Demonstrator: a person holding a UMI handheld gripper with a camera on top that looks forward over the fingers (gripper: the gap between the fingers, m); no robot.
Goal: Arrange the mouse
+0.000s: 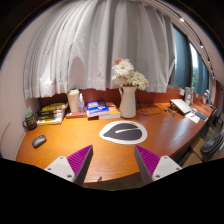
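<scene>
A small grey mouse (39, 141) lies on the wooden desk (95, 152), well ahead of my fingers and off to the left. A pale oval mouse pad (122, 132) with a dark mark in its middle lies straight ahead, beyond the fingertips. My gripper (112, 160) is open and empty, held above the desk's near edge. Its purple pads (80, 160) stand wide apart with only bare wood between them.
A white vase of flowers (128, 99) stands behind the mouse pad. Stacked books (97, 109), a white cup (75, 101) and more books (52, 112) sit at the back left. A laptop (183, 106) and clutter are at the right. Curtains hang behind.
</scene>
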